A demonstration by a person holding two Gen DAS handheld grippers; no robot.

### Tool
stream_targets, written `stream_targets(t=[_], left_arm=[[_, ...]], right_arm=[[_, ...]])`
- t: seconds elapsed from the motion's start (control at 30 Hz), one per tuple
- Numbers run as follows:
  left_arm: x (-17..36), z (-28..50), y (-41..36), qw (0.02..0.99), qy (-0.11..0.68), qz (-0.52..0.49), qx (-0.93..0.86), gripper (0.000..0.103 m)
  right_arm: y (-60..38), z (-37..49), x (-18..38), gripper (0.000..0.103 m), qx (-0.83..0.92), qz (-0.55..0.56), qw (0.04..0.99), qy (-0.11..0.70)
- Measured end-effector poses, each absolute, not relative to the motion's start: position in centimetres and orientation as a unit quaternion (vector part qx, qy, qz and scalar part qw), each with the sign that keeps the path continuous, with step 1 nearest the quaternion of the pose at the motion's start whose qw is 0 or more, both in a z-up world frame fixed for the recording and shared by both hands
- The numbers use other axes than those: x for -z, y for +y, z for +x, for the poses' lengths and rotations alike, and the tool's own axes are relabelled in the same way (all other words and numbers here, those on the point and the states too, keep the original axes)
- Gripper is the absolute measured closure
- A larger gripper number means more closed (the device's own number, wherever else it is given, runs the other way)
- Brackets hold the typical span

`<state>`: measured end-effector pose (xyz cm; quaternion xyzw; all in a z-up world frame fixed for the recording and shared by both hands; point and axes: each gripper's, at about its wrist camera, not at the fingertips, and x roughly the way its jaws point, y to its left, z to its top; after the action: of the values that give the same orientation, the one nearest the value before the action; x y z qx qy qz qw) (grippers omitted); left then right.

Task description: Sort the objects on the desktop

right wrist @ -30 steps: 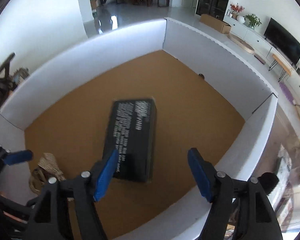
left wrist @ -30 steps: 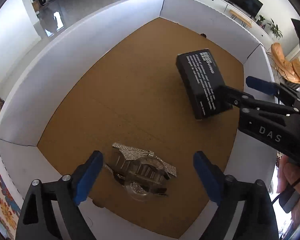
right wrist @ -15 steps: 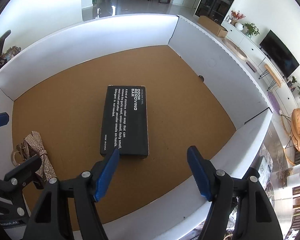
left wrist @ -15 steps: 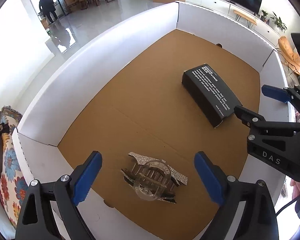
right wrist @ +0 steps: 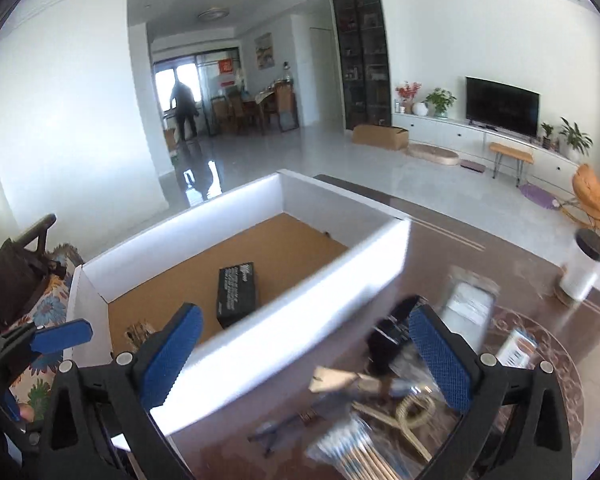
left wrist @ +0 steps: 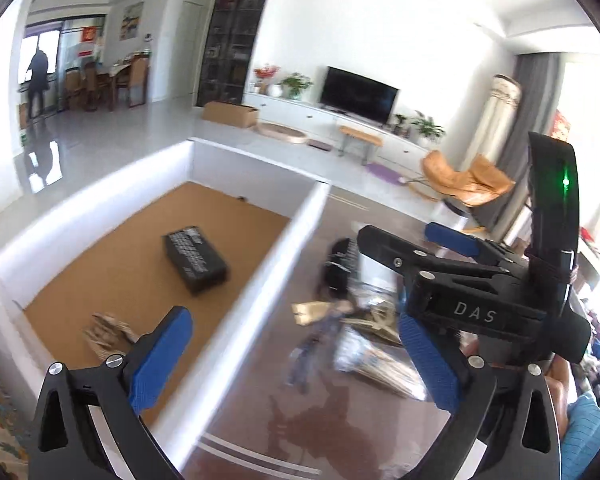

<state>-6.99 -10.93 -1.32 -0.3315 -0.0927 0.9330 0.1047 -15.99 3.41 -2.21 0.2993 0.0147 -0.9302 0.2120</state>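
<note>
- Daylight floods the room from the far window (right wrist: 180,76), glaring off the glossy floor (right wrist: 204,176).
- The near clutter (left wrist: 360,332) smears with motion blur.
- Fisheye bends the edges; the corners go black.

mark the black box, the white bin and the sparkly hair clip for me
black box (right wrist: 237,286): right wrist view, on its printed top face.
white bin (right wrist: 312,298): right wrist view, on its near side wall.
sparkly hair clip (left wrist: 107,330): left wrist view, on its blurred upper side.
</note>
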Motion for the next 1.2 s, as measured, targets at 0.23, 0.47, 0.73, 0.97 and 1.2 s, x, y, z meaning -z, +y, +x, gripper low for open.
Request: stream_targets(t=[0.23,0.47,0.73,0.97,1.2], left_arm=[[8.4,-3.5,1.7,0.220,-0.028,-0.417,-0.882,0.000],[14.6,-2.2,4.4,0.189,0.046,-0.452,-0.871,0.000],[16.6,-3.5,2.5,0.153,0.053,-0.459,-0.874,0.000],[17.0,-3.6,2.2,0.135,0.070,-0.450,-0.880,0.000],[17.1,-3.7,2.1,0.132,0.068,-0.448,-0.881,0.000]], right_arm=[[19.2,-3.9,6.6,0.000,0.941,0.336,0.040,0.011],[27.7,0.8,13.9,0.000,0.893,0.448,-0.048,-0.014],[24.1,-0.5,17.3,0.000,0.888,0.460,-0.006,0.009],[22.1,-1.7,17.3,0.000,0.889,0.458,0.002,0.012],[21.9,-1.8,17.1,0.000,0.889,0.459,0.001,0.011]])
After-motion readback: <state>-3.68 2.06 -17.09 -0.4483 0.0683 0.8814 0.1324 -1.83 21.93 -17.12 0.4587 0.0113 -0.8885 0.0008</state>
